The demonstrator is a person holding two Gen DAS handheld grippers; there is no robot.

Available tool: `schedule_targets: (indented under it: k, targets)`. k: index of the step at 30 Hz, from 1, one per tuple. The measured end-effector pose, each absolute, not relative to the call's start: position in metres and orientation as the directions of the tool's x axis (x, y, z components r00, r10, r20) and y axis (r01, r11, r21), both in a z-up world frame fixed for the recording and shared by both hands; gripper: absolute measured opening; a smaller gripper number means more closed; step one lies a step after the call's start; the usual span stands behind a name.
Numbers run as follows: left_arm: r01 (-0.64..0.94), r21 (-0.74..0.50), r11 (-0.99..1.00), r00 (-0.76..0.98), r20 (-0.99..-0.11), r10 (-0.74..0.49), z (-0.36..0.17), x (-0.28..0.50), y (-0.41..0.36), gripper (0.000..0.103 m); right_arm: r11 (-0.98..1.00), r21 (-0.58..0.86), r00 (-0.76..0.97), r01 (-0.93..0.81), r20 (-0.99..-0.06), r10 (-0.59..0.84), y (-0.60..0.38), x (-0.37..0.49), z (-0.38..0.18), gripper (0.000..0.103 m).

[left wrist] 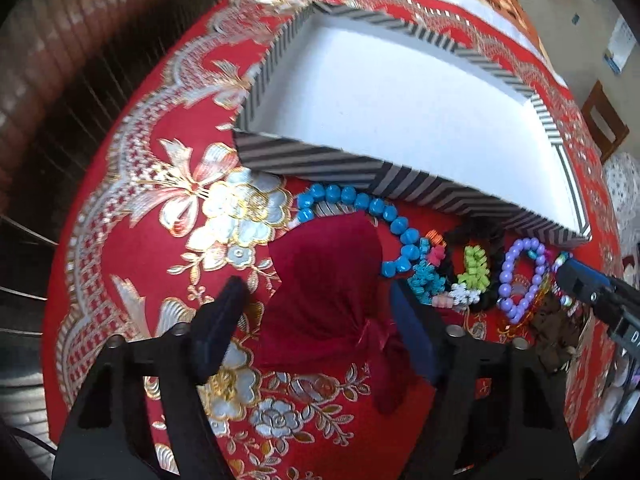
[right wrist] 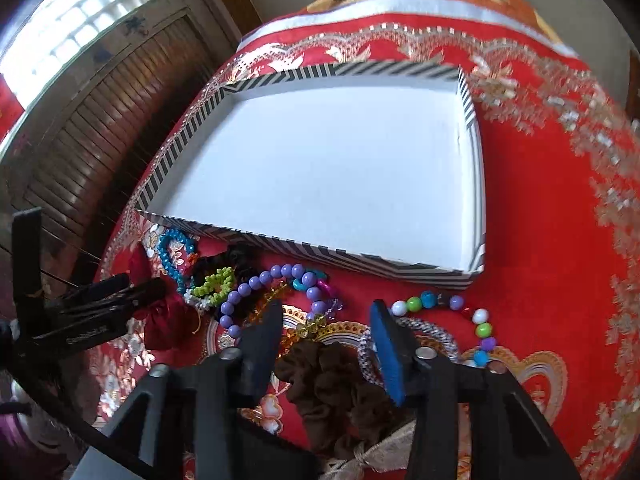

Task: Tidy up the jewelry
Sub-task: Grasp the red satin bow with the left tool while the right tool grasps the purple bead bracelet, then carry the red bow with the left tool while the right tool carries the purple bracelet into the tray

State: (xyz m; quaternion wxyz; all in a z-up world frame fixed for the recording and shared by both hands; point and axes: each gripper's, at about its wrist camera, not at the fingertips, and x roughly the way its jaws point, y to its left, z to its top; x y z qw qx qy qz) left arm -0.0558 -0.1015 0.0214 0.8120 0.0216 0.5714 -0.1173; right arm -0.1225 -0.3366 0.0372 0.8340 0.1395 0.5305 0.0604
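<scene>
The left gripper [left wrist: 316, 300] was seen with its fingers spread wide on either side of a dark red drawstring pouch [left wrist: 332, 280], nothing yet clamped. The right gripper [right wrist: 324, 320] was likewise held apart, poised over a brown scrunchie [right wrist: 340, 384] with nothing gripped.

The jewelry was found strung out in a loose row on the red embroidered cloth [left wrist: 160, 200], just in front of the near wall of the striped box [left wrist: 400, 176], whose white floor held nothing. A blue bead bracelet [left wrist: 384, 208] lay touching the pouch's far side; a purple bead bracelet [right wrist: 256, 292] was tangled among a green bead piece [right wrist: 214, 284], a black scrunchie [right wrist: 236, 258] and amber beads [right wrist: 280, 300]. A multicolour bead bracelet [right wrist: 452, 312] and a silver woven bangle [right wrist: 408, 336] lay to the right.

Trouble could be expected from that tangle: if the purple loop were lifted, its neighbours might be dragged along and dropped short of the box. The pouch's soft cloth might be pinched only partly and slip. The low box wall could be clipped by a dangling strand.

The pouch's long axis was judged to run toward the left camera, its tied neck [left wrist: 370, 336] pointing back at the gripper, its rounded body toward the box.
</scene>
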Motion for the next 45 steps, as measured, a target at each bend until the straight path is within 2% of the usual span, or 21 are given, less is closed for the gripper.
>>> schedule_targets:
  k: [3,5,7,8,10,12,16,24,27,29,35,45]
  targets:
    - [0.238,-0.087,0.967,0.329,-0.930,-0.165,0.022,-0.053,-0.101,0.065,0.954,0.295,0.434,0.048,-0.866,0.246,-0.335,-0.120,0.040,0.039]
    - [0.244,-0.081,0.966,0.334,-0.928,-0.162,0.022,-0.050,-0.101,0.053,0.956,0.291,0.441,0.031,-0.863,0.248,-0.332,-0.118,0.043,0.039]
    - [0.252,-0.068,0.965,0.336,-0.929,-0.153,0.023,-0.047,-0.100,0.035,0.961,0.277,0.441,0.010,-0.864,0.244,-0.327,-0.114,0.046,0.039]
    - [0.257,-0.071,0.964,0.332,-0.930,-0.157,0.023,-0.046,-0.100,0.033,0.964,0.265,0.441,0.002,-0.866,0.236,-0.325,-0.111,0.047,0.039]
    - [0.265,-0.085,0.961,0.322,-0.931,-0.171,0.024,-0.043,-0.098,0.022,0.971,0.240,0.433,-0.008,-0.874,0.219,-0.321,-0.105,0.044,0.039]
    - [0.267,-0.091,0.959,0.313,-0.933,-0.176,0.024,-0.040,-0.095,0.017,0.972,0.235,0.424,-0.018,-0.878,0.220,-0.318,-0.102,0.042,0.039]
    - [0.260,-0.102,0.960,0.299,-0.937,-0.181,0.025,-0.034,-0.086,0.015,0.945,0.322,0.393,-0.052,-0.863,0.316,-0.311,-0.099,0.045,0.039]
    - [0.264,-0.085,0.961,0.303,-0.938,-0.167,0.030,-0.033,-0.080,0.014,0.920,0.369,0.294,-0.134,-0.872,0.392,-0.275,-0.100,0.031,0.035]
    - [0.261,-0.086,0.962,0.298,-0.940,-0.165,0.029,-0.031,-0.077,0.014,0.925,0.348,0.279,-0.154,-0.882,0.379,-0.269,-0.103,0.023,0.028]
    - [0.261,-0.085,0.962,0.299,-0.940,-0.164,0.029,-0.031,-0.075,0.014,0.921,0.359,0.287,-0.148,-0.876,0.388,-0.272,-0.103,0.020,0.015]
    - [0.259,-0.083,0.962,0.312,-0.936,-0.165,0.036,-0.030,-0.075,0.014,0.915,0.368,0.286,-0.163,-0.870,0.401,-0.279,-0.102,0.021,0.008]
    - [0.264,-0.069,0.962,0.366,-0.916,-0.166,0.066,-0.026,-0.078,0.014,0.787,0.607,0.409,-0.109,-0.694,0.592,-0.325,-0.114,0.075,0.008]
